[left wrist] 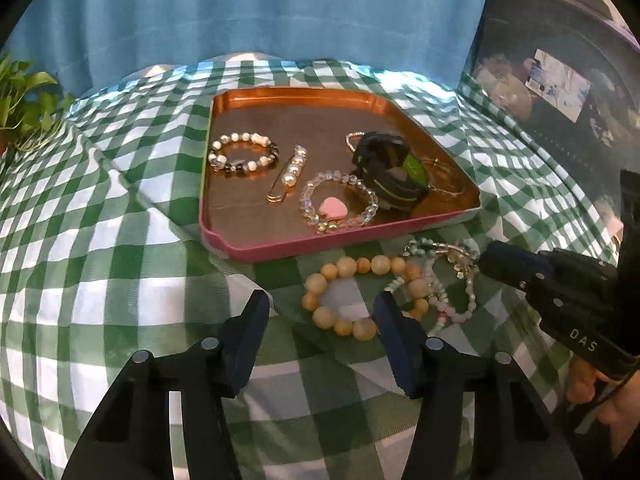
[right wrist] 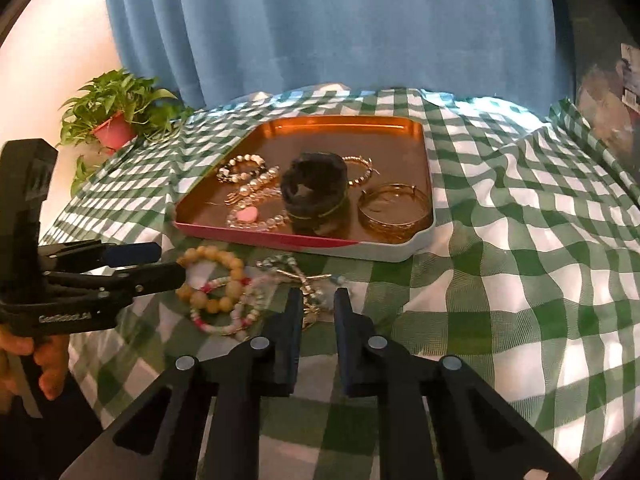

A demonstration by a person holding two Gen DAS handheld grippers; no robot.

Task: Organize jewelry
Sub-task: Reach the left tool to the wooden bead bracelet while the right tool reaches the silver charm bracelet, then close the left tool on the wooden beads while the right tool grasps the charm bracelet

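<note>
- Left wrist view: the left hand-held gripper [left wrist: 322,312] hangs low over the green-and-white checked cloth [left wrist: 100,260] on the worktop, its jaws spread wide and holding nothing.
- The yellow bead bracelet [left wrist: 344,296] lies on the cloth just ahead, between the two fingers in this view; the right finger [left wrist: 394,344] covers part of its rim.
- Beside it to the right, touching it, is a tangle of pale bead strands [left wrist: 448,280].
- The right hand-held gripper [left wrist: 486,262] enters from the right with its tip at that tangle; whether it pinches a strand cannot be told here.
- Behind the loose pieces sits the copper tray [left wrist: 280,116] with a pink front wall. Inside it: a white-and-black bead bracelet [left wrist: 244,154], a pearl pin [left wrist: 290,172], a clear bead bracelet with a pink heart [left wrist: 338,208], a black-and-green band [left wrist: 390,172], and gold bangles [left wrist: 448,184] at the right corner.
- Right wrist view: the right hand-held gripper [right wrist: 318,304] points at the tangle of strands [right wrist: 296,276], jaws set narrowly apart with a clear gap, gripping nothing.
- The left hand-held gripper [right wrist: 168,264] reaches in from the left, open, its tips at the yellow bracelet [right wrist: 216,276].
- A potted plant [right wrist: 116,120] stands at the far left of the worktop, before a blue curtain [right wrist: 320,28].
</note>
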